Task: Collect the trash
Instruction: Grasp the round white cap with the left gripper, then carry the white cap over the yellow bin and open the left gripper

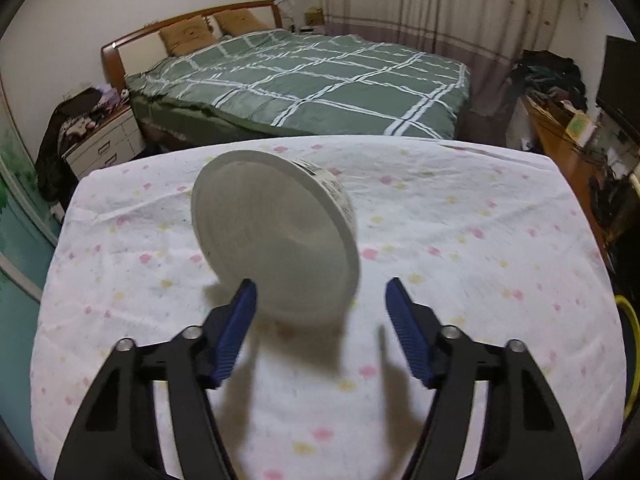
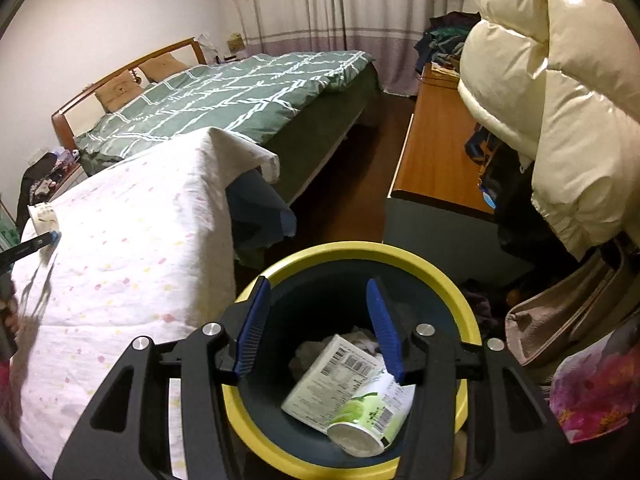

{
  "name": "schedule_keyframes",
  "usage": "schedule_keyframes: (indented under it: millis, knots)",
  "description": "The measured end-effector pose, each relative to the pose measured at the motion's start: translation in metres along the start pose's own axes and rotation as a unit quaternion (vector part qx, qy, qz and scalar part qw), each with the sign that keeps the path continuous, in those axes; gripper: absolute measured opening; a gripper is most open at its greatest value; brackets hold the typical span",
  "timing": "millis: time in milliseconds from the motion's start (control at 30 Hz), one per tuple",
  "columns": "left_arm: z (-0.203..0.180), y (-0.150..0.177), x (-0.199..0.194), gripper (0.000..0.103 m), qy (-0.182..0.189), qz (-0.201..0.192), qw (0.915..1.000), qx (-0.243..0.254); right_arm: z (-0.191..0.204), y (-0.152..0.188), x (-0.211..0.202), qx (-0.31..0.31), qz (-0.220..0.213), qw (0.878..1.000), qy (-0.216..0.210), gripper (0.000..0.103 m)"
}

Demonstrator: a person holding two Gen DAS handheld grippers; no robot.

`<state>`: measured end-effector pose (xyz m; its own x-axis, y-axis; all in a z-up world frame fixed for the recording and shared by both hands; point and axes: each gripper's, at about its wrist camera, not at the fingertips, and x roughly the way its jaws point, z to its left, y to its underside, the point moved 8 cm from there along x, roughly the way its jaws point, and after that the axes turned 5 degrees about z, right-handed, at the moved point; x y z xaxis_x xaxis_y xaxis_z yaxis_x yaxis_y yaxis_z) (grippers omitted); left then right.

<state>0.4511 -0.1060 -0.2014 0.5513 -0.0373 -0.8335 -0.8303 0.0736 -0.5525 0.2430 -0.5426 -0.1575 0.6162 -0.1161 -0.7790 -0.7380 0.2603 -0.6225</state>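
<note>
Where bed (image 1: 304, 80) looms, tipped cup (image 1: 276, 232).

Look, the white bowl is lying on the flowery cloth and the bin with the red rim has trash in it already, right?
Almost. The bin's rim is yellow, not red; the right wrist view shows it clearly. The rest holds: the white bowl lies on its side on the flowery cloth, and a carton and a green-printed cup are already inside the bin.

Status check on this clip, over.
Left gripper open behind tipped cup on table. Right gripper open over bin. Nothing blocking.
</note>
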Motion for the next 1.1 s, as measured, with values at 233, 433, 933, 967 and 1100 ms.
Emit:
schedule_keyframes:
  millis: [233,433,933,967,1100]
  knots:
    - [0.005,-0.014,0.024,0.02,-0.01,0.006,0.9999,-0.009,0.007,0.009,-0.015,-0.007,-0.013,1.0,0.002,0.048]
    - [-0.024,-0.018,-0.003,0.005,-0.003,-0.022,0.9991,0.037,0.001,0.018,-0.025,-0.006,-0.022,1.0,0.009,0.048]
    - [-0.265,0.058,-0.117,0.005,0.182,-0.017,0.9535,0.24,-0.047,0.065,-0.068,0.026,-0.036,0.999,0.027,0.048]
    - [-0.283,0.066,-0.123,0.005,0.193,-0.014,0.9478,0.254,-0.051,0.069,-0.071,0.027,-0.035,0.999,0.029,0.048]
    - [-0.351,0.093,-0.139,0.005,0.221,-0.005,0.9259,0.307,-0.066,0.086,-0.078,0.035,-0.032,0.998,0.036,0.048]
